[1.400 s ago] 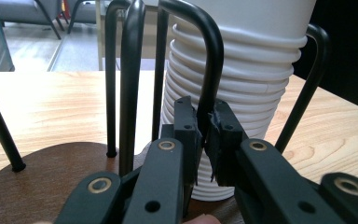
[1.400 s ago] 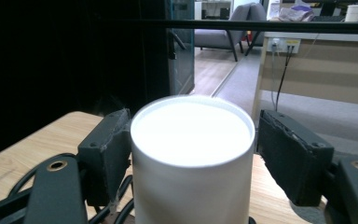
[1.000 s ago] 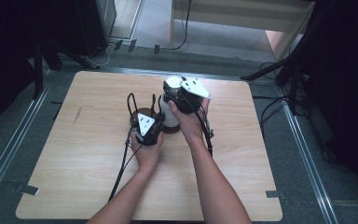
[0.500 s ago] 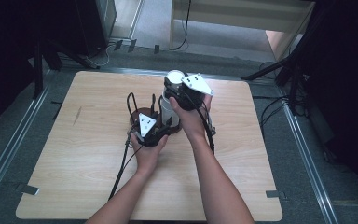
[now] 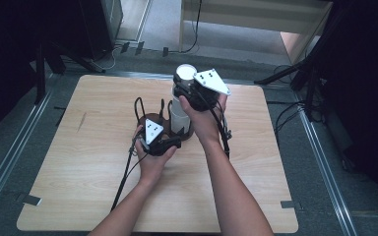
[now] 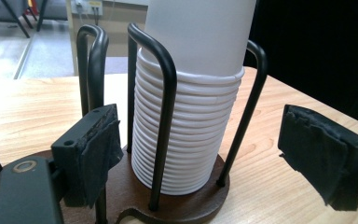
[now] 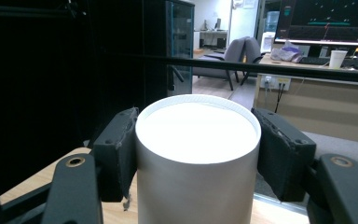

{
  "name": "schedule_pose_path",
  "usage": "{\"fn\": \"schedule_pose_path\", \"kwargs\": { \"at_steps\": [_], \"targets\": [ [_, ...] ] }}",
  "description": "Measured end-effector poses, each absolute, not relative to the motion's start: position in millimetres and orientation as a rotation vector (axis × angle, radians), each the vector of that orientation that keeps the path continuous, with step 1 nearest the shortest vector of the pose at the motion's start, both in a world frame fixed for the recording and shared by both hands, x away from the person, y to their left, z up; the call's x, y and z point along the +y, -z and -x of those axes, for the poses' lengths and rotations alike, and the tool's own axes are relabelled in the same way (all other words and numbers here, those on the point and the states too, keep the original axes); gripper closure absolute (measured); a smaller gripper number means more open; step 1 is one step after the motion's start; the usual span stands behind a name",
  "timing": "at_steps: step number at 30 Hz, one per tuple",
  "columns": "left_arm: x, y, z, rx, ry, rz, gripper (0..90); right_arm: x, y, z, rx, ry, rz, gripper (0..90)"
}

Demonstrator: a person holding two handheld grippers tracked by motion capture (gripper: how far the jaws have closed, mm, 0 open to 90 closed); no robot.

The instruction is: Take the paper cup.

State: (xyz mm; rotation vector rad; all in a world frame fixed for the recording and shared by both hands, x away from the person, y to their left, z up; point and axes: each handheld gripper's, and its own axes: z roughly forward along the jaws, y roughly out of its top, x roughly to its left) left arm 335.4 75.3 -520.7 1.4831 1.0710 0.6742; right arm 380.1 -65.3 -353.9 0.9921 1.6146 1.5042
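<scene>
Cup (image 7: 196, 154), white and upside down, sits clamped between the pads of my right gripper (image 5: 192, 88), raised above the cup stack (image 6: 186, 135). That stack stands in a rack (image 6: 163, 116) of black wire on a brown base, mid-table (image 5: 78, 162). My left gripper (image 5: 170, 143) rests by the base, its jaws just opening, released, nothing pressed between them.
</scene>
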Motion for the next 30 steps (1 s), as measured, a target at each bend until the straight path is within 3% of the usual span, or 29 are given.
{"fn": "schedule_pose_path", "kwargs": {
  "at_steps": [12,30],
  "targets": [
    [86,505,-315,1.041,-0.663,-1.509,0.0,-74,339,-349,1.651,-1.523,-0.957,35.9],
    [82,499,-278,0.911,-0.578,-1.556,0.0,-98,365,-303,1.724,-1.502,-0.963,35.8]
  ]
}}
